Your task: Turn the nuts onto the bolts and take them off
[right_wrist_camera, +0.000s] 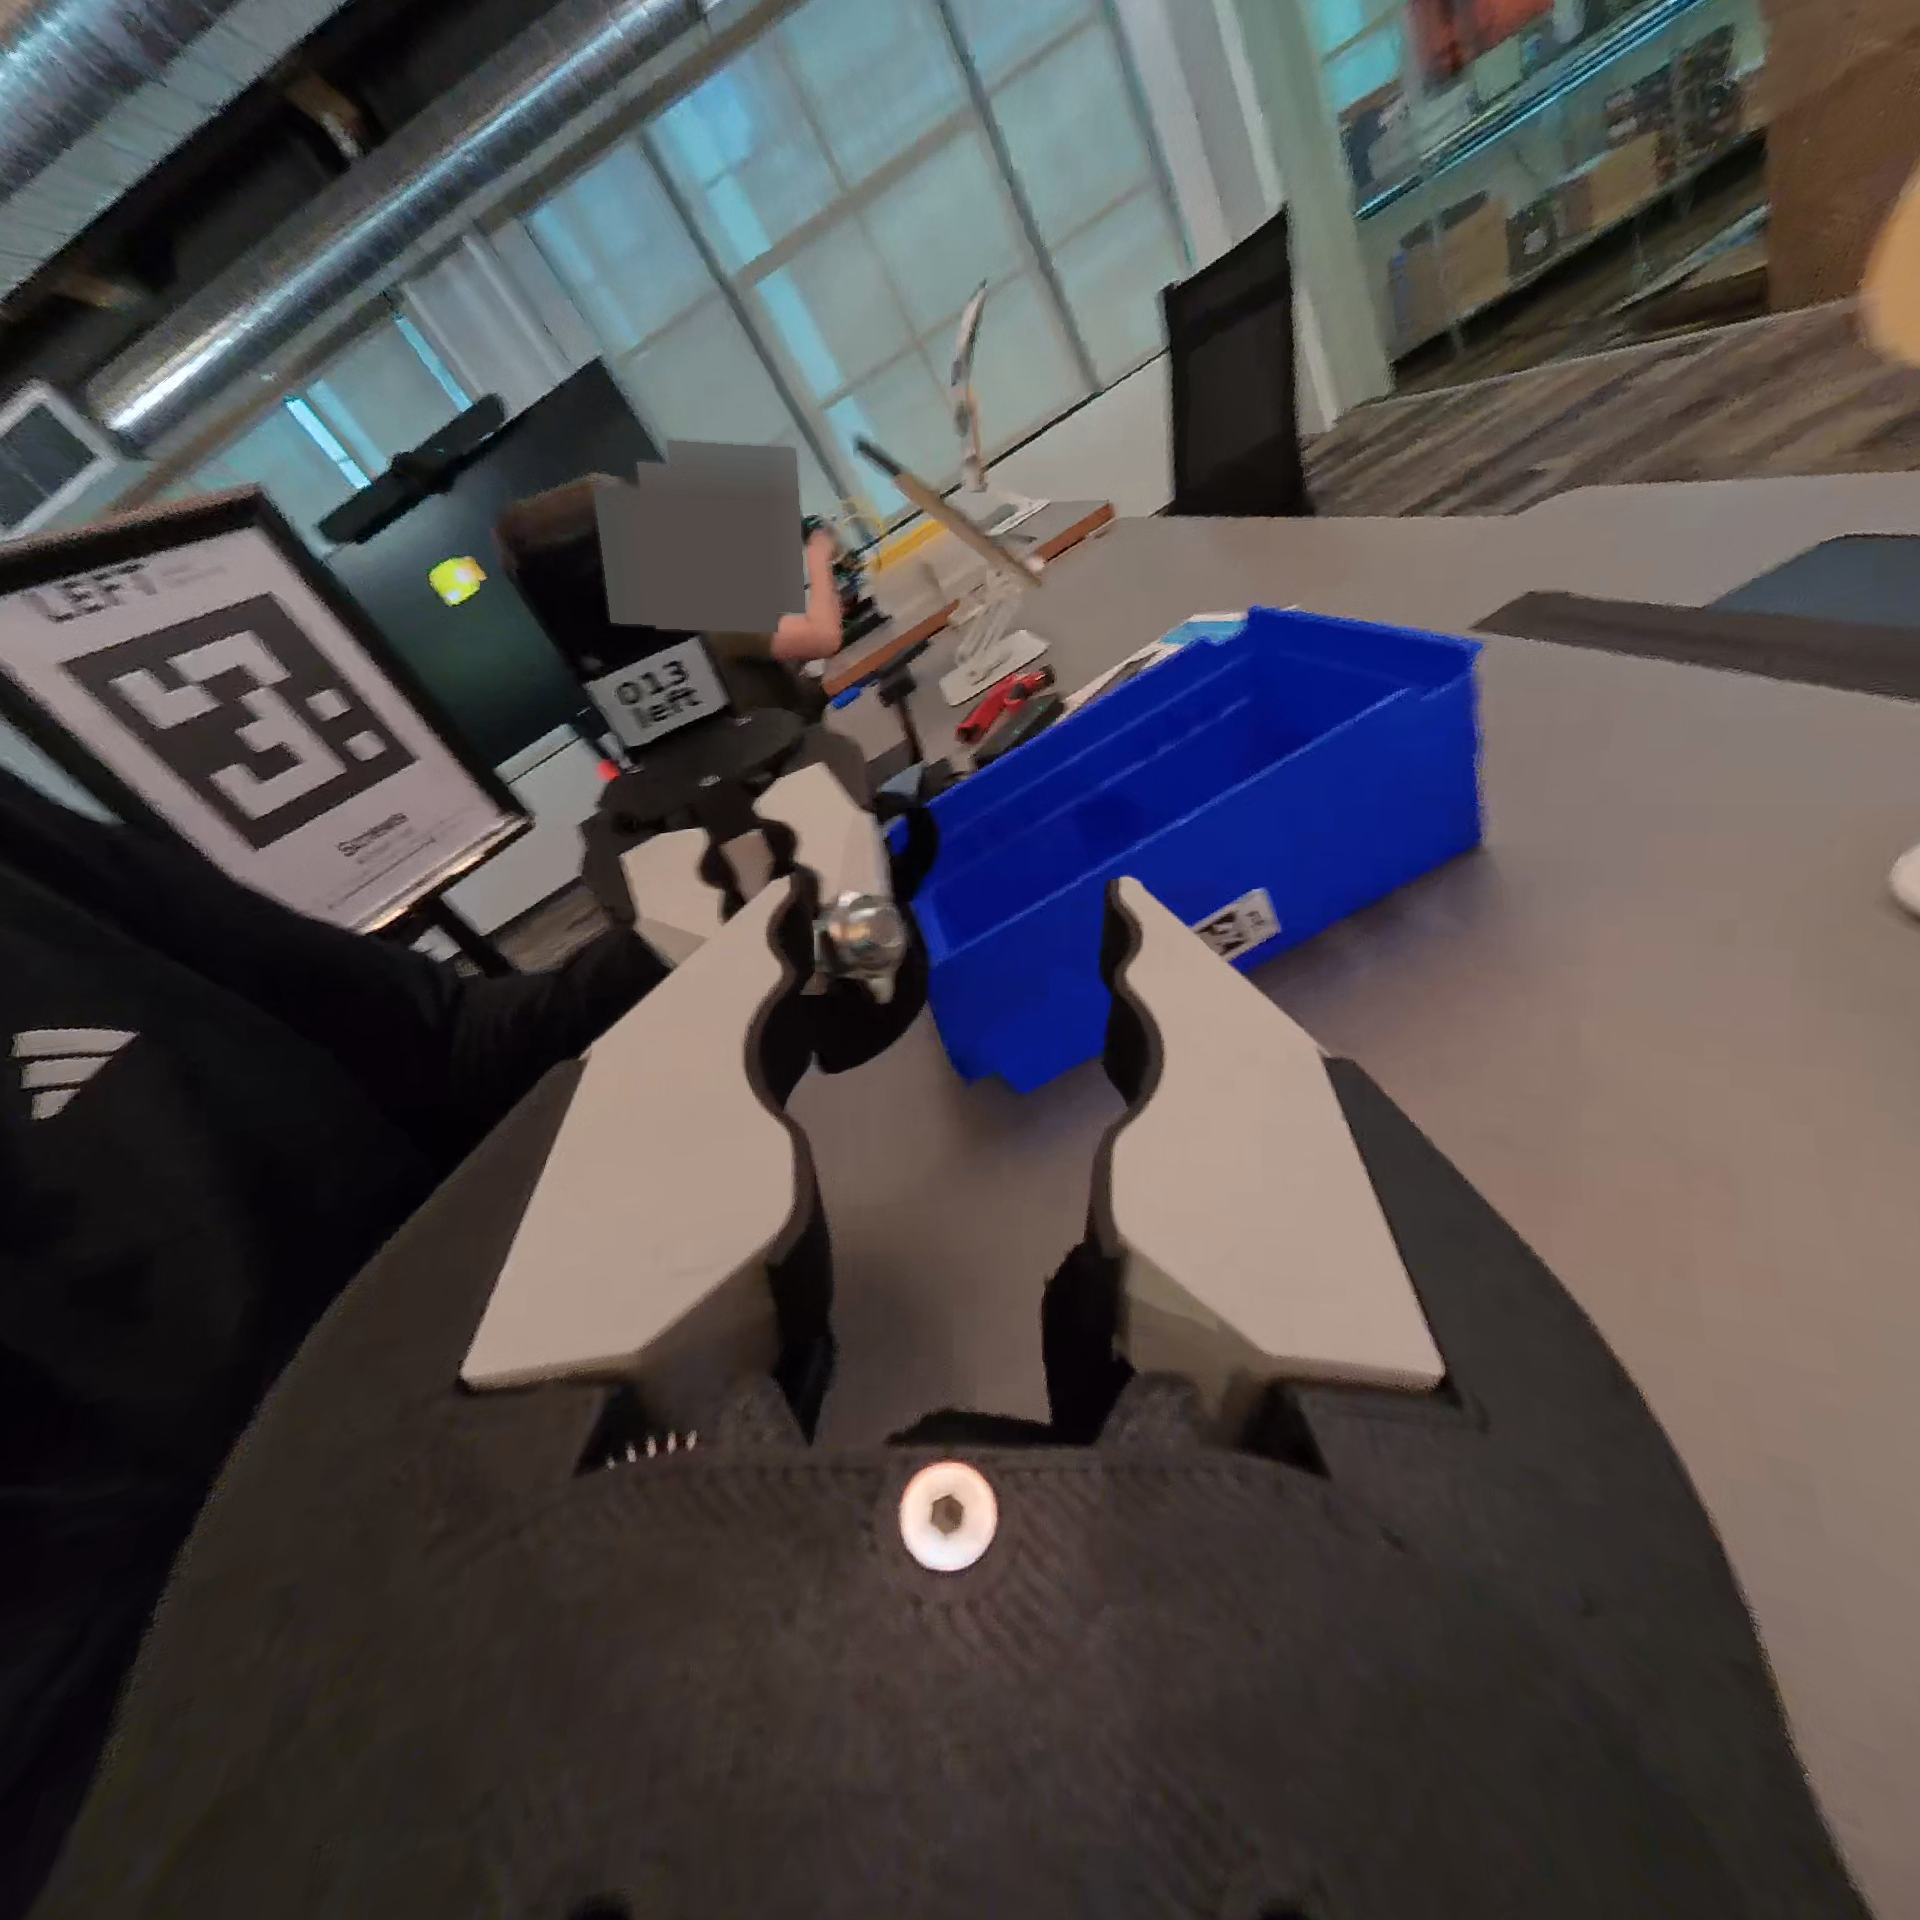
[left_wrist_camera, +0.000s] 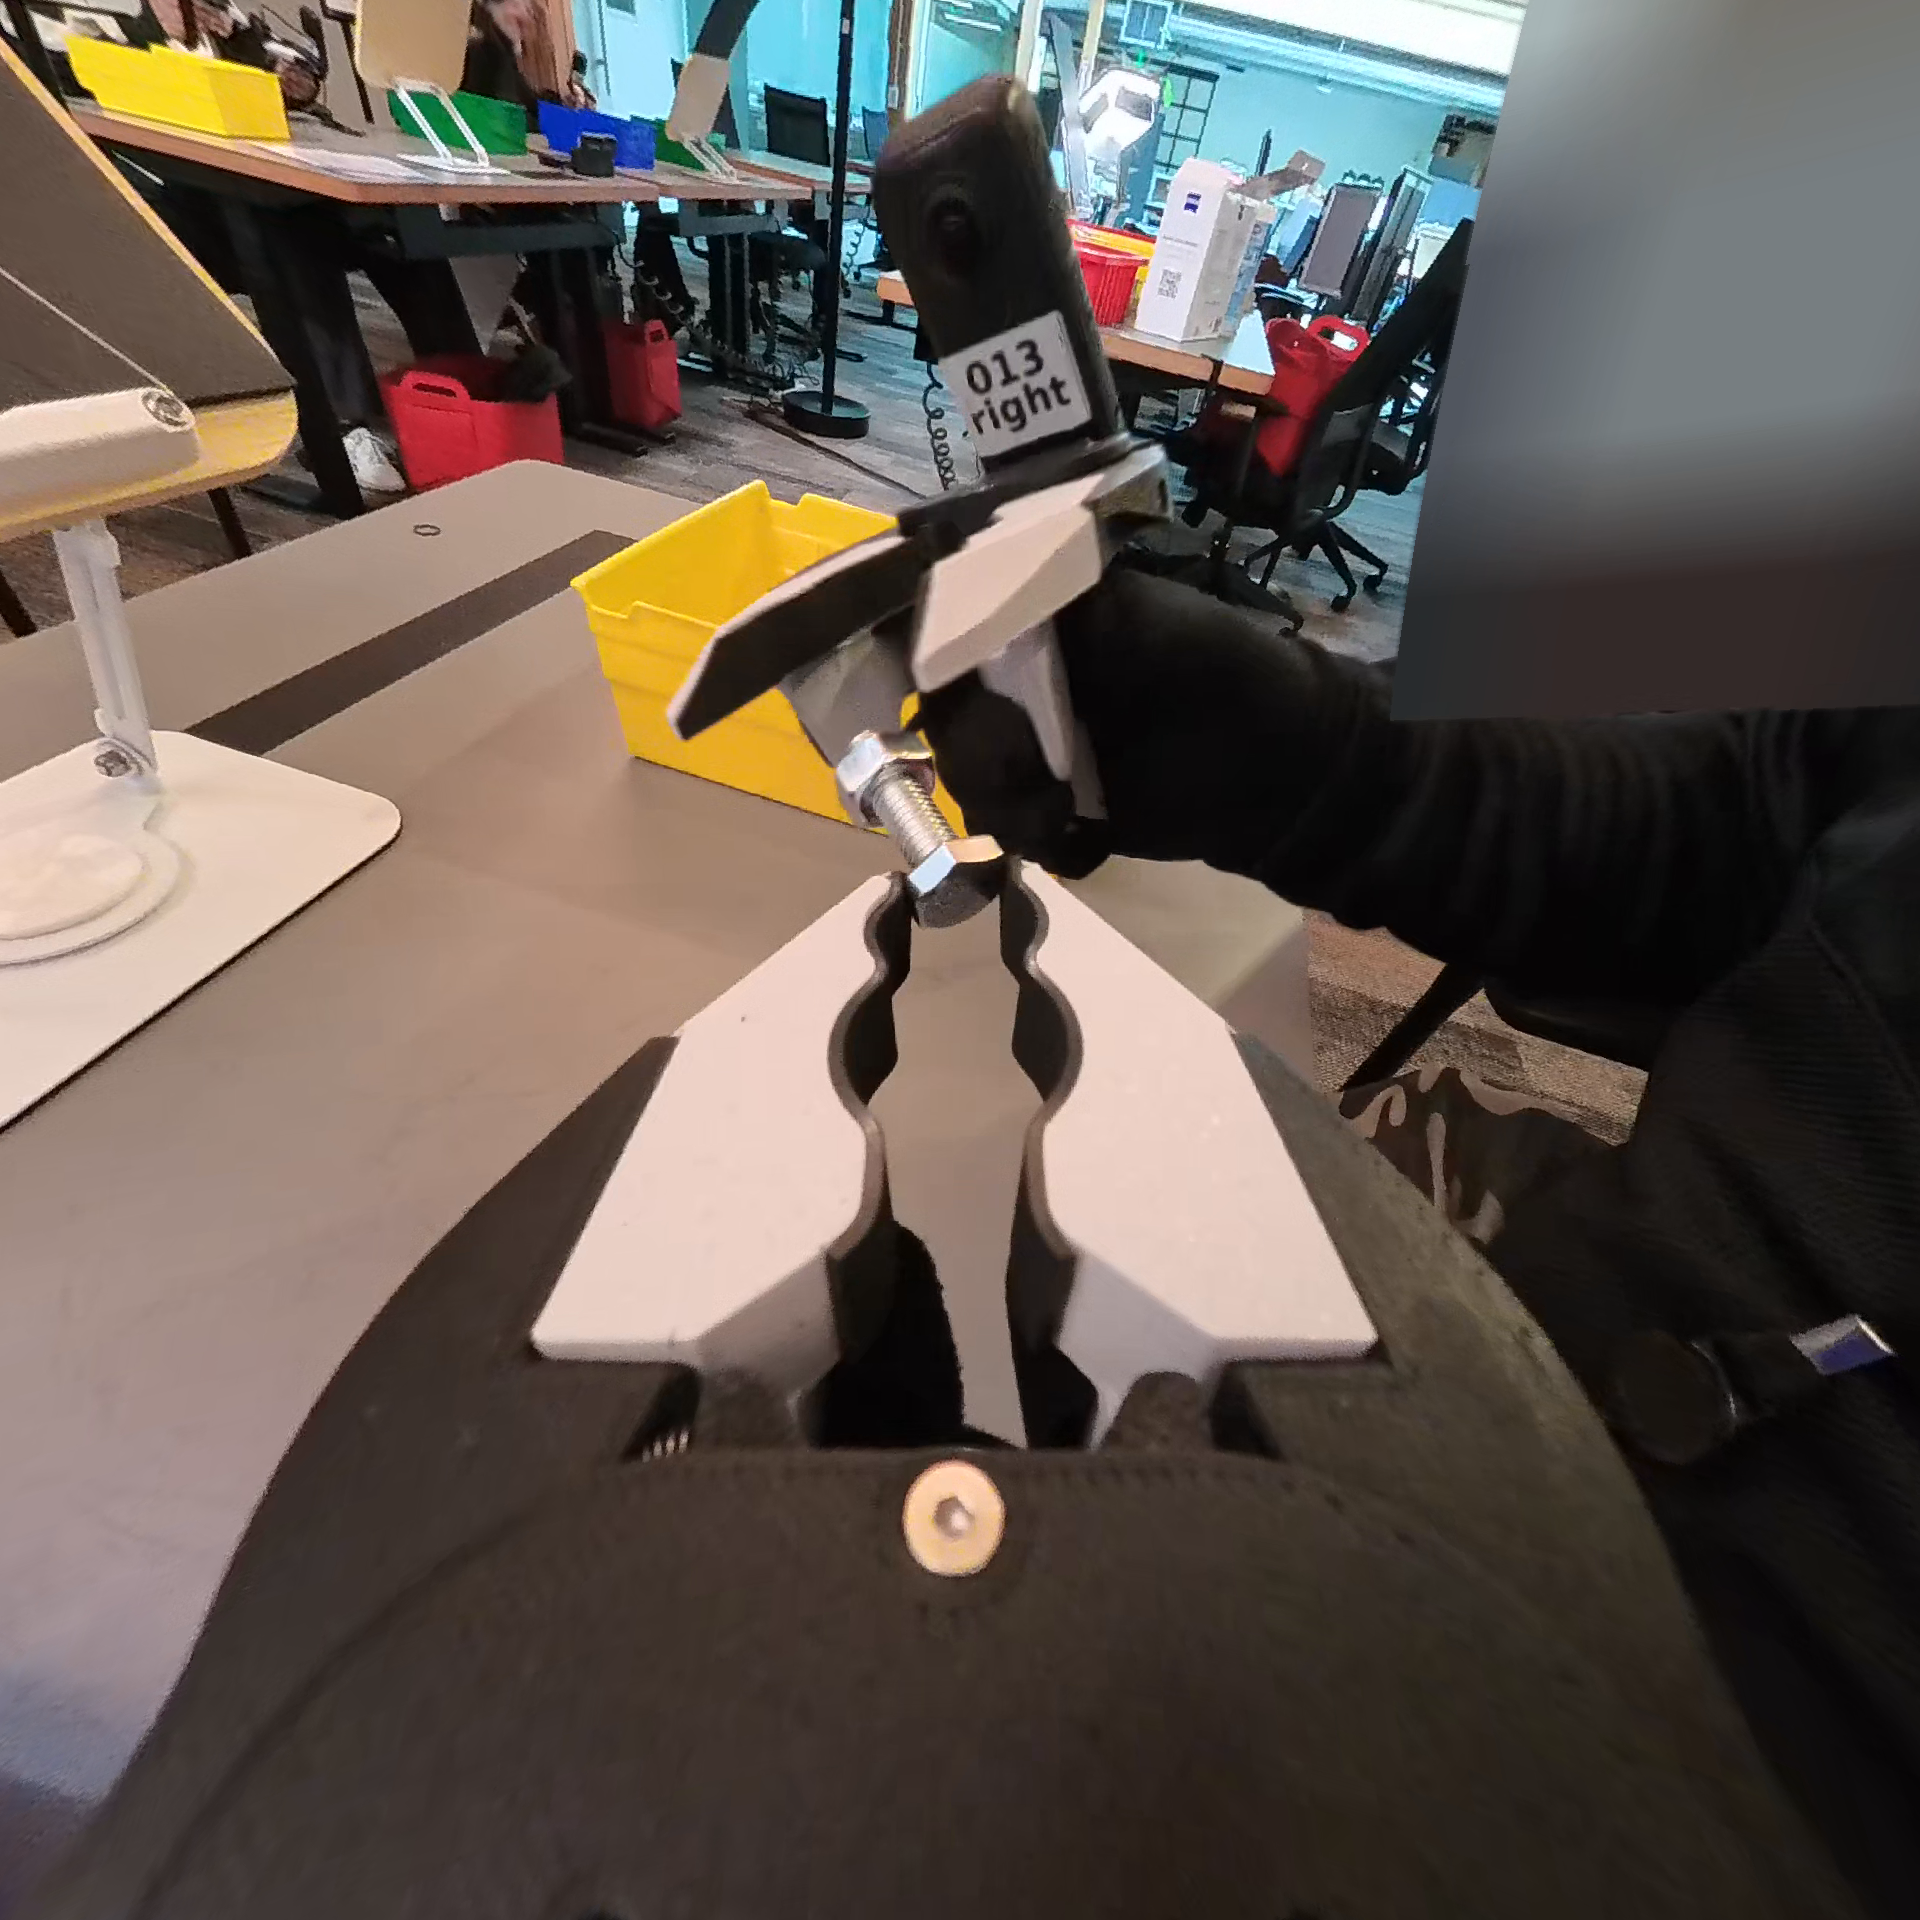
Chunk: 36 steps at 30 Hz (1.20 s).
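The left claw (left_wrist_camera: pixel 956 891) was found clenched on the hexagonal head of a bright steel threaded bolt (left_wrist_camera: pixel 916 821), the head seated between its two white fingertips at their outermost notch. The bolt's shaft ran forward and upward from those tips, tilted a little to their left. A silver hexagonal steel nut (left_wrist_camera: pixel 876 762) sat on the far end of the thread, well apart from the head. The right claw (right_wrist_camera: pixel 951 902) faced the left one and stood released, its grey fingers spread wide. The nut lay just inside the tip of one finger, well apart from the opposite finger. Whether that finger touched the nut could not be told. A black-gloved hand (left_wrist_camera: pixel 1049 748) held the right claw from behind. The whole assembly was held above a grey table top (left_wrist_camera: pixel 416 1039). A yellow plastic open bin (left_wrist_camera: pixel 665 644) rested on the table beyond the left claw's tips, to their left. A blue plastic open bin (right_wrist_camera: pixel 1351 748) rested ahead and to the right of the right claw's fingers. A white flat-based stand (left_wrist_camera: pixel 156 810) stood well to the left of the left claw.
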### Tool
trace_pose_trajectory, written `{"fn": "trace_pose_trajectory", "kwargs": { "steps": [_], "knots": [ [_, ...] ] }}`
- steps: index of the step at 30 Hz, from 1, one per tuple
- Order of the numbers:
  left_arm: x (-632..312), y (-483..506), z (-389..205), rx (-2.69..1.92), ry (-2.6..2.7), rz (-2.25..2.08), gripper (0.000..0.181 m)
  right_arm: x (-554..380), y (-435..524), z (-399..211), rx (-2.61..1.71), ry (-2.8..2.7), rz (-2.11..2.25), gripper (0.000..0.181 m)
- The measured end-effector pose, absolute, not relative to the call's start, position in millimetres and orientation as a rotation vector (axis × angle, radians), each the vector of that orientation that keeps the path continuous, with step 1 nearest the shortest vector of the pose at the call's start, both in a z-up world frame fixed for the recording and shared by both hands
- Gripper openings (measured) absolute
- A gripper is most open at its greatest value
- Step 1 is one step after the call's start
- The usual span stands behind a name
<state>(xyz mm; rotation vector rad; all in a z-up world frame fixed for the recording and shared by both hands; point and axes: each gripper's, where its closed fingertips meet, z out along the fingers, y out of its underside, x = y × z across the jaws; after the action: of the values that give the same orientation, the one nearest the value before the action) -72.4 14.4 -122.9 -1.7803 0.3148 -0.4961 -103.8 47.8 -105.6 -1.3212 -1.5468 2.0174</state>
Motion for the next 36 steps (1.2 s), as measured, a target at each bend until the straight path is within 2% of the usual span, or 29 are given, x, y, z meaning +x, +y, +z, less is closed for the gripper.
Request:
{"fn": "trace_pose_trajectory", "kwargs": {
  "steps": [5,7,9,22,29,36],
  "knots": [
    [-74,16,-122,-1.760,0.305,-0.464,0.015,-102,15,-105,-1.298,-1.655,2.138,0.048],
    [-74,15,-121,-1.759,0.317,-0.456,0.015,-99,9,-104,-1.288,-1.660,2.206,0.026],
    [-73,15,-118,-1.744,0.322,-0.453,0.015,-99,10,-102,-1.292,-1.634,2.230,0.017],
    [-69,20,-130,-1.809,0.280,-0.545,0.019,-100,13,-104,-1.189,-1.798,1.716,0.017],
    [-69,23,-133,-1.817,0.228,-0.600,0.029,-101,13,-105,-1.129,-1.813,1.572,0.017],
    [-68,22,-133,-1.798,0.211,-0.634,0.017,-103,9,-109,-1.107,-1.846,1.452,0.017]
  ]
}}
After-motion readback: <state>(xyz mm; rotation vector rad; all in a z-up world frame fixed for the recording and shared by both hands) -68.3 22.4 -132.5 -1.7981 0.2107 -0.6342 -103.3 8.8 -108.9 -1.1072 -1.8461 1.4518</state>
